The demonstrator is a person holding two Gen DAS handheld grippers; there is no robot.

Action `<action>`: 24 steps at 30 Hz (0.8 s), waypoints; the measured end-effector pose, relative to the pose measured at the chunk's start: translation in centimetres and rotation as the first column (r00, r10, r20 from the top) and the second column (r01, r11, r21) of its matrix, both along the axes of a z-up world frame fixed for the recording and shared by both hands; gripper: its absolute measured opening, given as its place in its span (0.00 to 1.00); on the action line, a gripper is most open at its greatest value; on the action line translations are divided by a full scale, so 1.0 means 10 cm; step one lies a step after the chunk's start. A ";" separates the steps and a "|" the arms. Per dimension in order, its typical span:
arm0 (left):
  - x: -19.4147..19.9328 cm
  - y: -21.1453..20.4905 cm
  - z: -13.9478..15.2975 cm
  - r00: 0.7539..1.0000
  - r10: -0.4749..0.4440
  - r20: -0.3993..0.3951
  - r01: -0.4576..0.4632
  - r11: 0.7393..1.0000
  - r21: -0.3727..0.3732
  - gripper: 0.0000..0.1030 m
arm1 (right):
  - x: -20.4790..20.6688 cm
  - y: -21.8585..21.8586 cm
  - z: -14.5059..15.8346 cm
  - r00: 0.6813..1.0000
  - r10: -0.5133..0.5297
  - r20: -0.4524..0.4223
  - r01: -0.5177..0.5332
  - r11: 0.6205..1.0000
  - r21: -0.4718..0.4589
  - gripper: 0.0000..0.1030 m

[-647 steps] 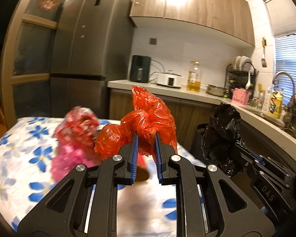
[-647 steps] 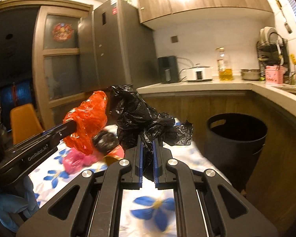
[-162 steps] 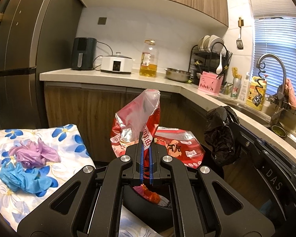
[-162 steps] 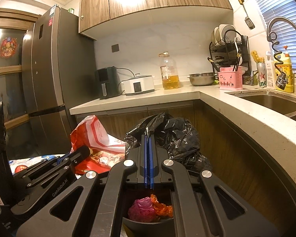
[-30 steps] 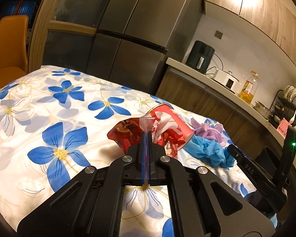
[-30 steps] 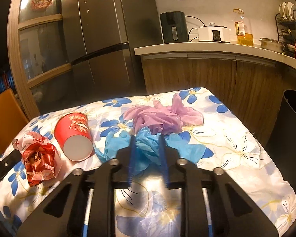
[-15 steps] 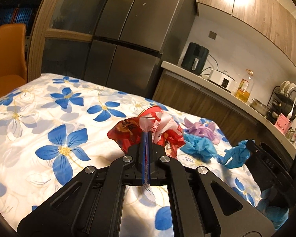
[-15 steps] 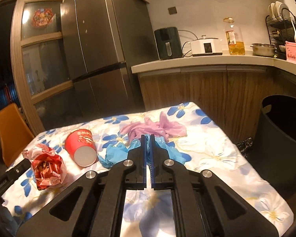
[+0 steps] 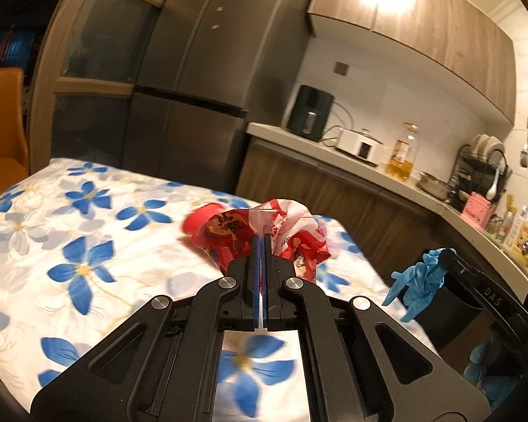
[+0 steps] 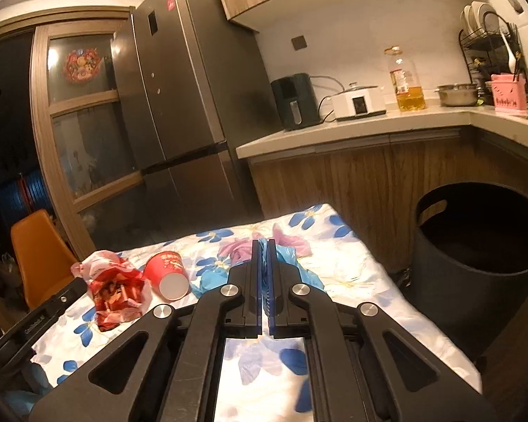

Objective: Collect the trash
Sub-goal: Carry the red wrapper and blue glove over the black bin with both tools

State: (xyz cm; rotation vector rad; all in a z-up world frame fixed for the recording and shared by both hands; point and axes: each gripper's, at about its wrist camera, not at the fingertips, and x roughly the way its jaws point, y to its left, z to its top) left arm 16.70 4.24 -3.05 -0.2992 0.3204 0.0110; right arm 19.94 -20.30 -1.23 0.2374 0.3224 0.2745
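Note:
My left gripper (image 9: 261, 242) is shut on a crumpled red and white snack wrapper (image 9: 292, 242), held above the flowered tablecloth (image 9: 88, 246). That wrapper (image 10: 116, 288) hangs at the left of the right wrist view. My right gripper (image 10: 263, 246) is shut on a blue glove (image 10: 285, 256); the glove (image 9: 419, 277) dangles from its tip in the left wrist view. A red paper cup (image 10: 169, 274) lies on its side on the table, and a purple glove (image 10: 243, 246) lies behind my fingers. The black trash bin (image 10: 475, 263) stands to the right of the table.
A dark fridge (image 10: 179, 112) and a wooden counter (image 10: 369, 130) with an air fryer, cooker and oil bottle stand behind the table. An orange chair (image 10: 38, 249) is at the left. A dish rack (image 10: 489, 45) sits at the counter's right end.
Both grippers have risen off the table. The right one closed on the blue glove and lifted it toward the bin side. The left one carried the wrapper up and rightward.

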 end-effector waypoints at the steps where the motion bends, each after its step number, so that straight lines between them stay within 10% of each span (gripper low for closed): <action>1: 0.00 -0.09 0.03 1.000 -0.018 0.006 0.018 1.000 0.006 0.00 | -0.04 -0.04 0.03 1.000 -0.005 0.007 0.005 1.000 -0.002 0.03; 24: 0.36 -1.83 0.47 0.952 -0.301 0.056 0.293 0.949 0.117 0.00 | -0.32 -1.30 0.43 0.965 -0.232 0.122 0.235 0.972 -0.007 0.03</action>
